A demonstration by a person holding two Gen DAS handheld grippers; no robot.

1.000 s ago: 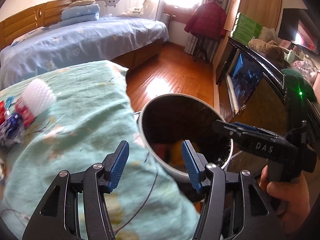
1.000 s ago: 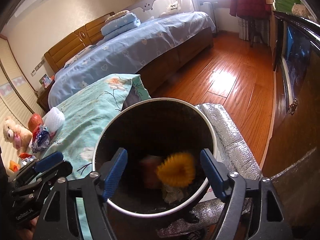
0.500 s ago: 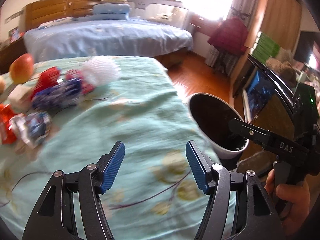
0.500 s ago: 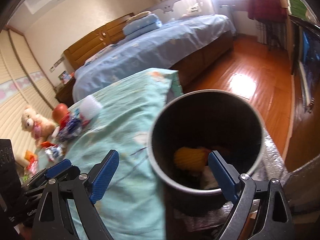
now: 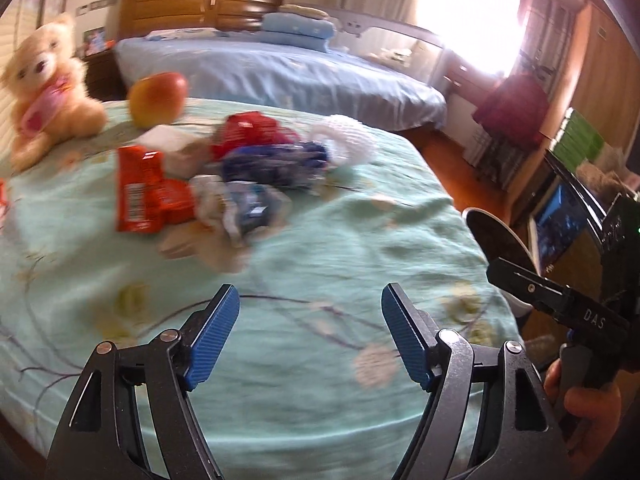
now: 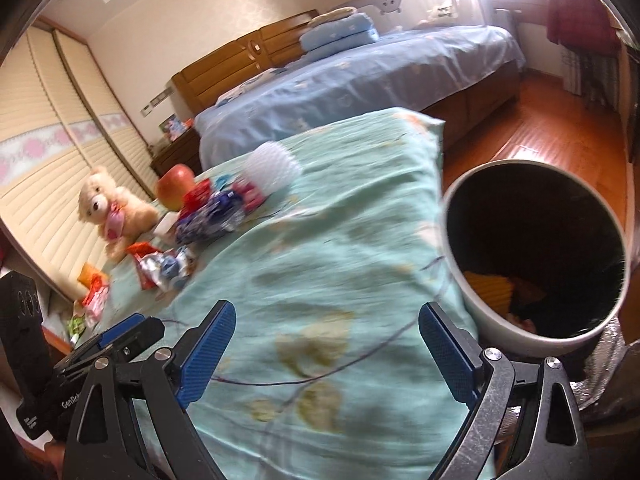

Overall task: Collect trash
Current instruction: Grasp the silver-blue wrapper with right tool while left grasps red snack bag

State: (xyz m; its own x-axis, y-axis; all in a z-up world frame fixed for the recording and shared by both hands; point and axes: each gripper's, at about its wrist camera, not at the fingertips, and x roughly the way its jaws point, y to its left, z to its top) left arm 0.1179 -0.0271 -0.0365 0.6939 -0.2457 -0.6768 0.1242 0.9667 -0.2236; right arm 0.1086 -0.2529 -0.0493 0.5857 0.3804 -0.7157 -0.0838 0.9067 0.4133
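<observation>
1. Trash, a loose heap of crinkled foil and plastic wrappers (image 5: 240, 184), lies on the mint-green floral quilt (image 5: 320, 280), on the far side from the round white bin with black interior (image 6: 532, 248). Bin stands off the quilt's edge and already holds yellow and orange scraps.
2. Left gripper (image 5: 310, 336): jaws have just been opening, nothing between them. Right gripper (image 6: 326, 350): jaws wide apart, also empty, with the bin just to its right.
3. Step in hand, my read: reach from the bin toward the heap. Take the nearest piece first, the silver-blue wrapper (image 5: 244, 208), pinching a raised fold, not quilt fabric.
4. Leave the apple (image 5: 158, 98) and plush bear (image 5: 44, 88) behind the heap (not trash, I'd judge).
5. Legible text: "DAS" on the right gripper body in the left view. Wrapper print is blurred.
</observation>
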